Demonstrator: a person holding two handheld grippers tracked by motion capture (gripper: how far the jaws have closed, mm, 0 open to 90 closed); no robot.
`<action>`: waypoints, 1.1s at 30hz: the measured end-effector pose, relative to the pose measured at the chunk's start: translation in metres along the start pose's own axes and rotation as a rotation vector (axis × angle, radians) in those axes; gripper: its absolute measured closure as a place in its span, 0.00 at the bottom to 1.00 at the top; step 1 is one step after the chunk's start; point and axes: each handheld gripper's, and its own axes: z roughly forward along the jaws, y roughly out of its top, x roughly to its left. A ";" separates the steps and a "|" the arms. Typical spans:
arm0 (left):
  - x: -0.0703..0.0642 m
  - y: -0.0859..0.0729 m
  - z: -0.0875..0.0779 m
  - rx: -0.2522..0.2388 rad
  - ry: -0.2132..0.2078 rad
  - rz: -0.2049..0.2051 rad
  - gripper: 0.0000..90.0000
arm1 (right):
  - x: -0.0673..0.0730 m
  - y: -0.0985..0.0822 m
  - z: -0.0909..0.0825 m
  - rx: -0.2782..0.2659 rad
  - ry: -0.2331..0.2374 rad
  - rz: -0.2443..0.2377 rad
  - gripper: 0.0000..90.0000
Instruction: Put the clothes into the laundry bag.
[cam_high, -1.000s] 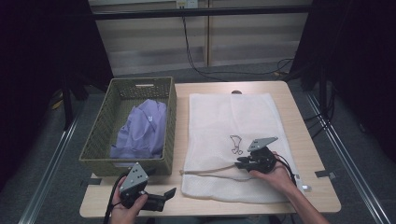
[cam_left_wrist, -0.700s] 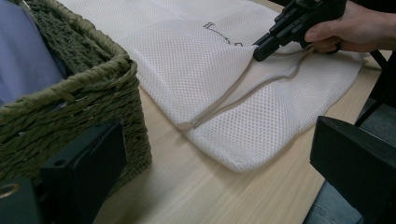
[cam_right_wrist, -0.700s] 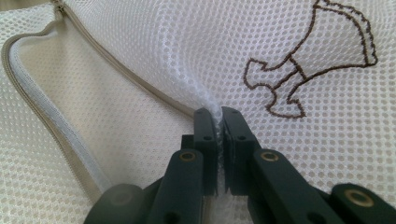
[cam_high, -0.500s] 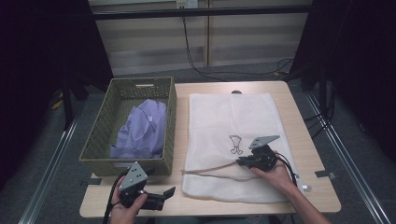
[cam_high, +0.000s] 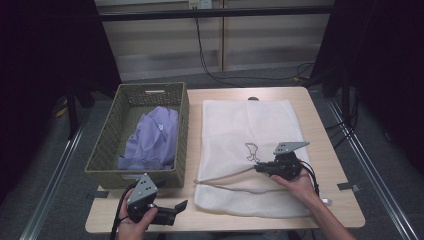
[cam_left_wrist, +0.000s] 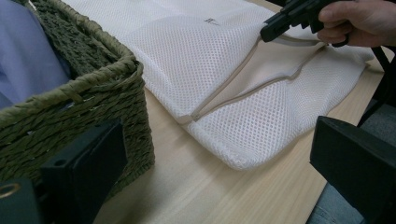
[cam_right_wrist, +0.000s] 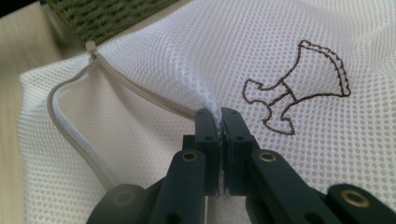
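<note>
Both black grippers differ: right gripper (cam_right_wrist: 218, 122) has just closed, pinching the white mesh laundry bag (cam_high: 250, 127); left gripper (cam_high: 177, 209), near the woven olive basket (cam_high: 106, 150), gapes.

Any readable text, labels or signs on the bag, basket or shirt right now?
No readable words or numbers anywhere.
Mesh bag: a brown embroidered outline figure, a picture and no letters.
Mesh bag, left gripper view: a tiny dark mark, too small to read.
Shirt in the basket: a small pale tag, blurred, unreadable.
</note>
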 end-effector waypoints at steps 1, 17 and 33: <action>0.000 0.000 0.000 0.000 0.000 0.000 0.04 | 0.000 0.000 -0.001 -0.006 0.003 0.002 0.97; 0.001 0.001 0.003 0.000 -0.002 0.004 0.04 | 0.000 0.020 -0.021 -0.105 0.023 0.009 0.97; 0.001 0.001 0.002 -0.003 -0.003 0.005 0.04 | 0.000 0.036 -0.033 -0.187 0.032 0.012 0.97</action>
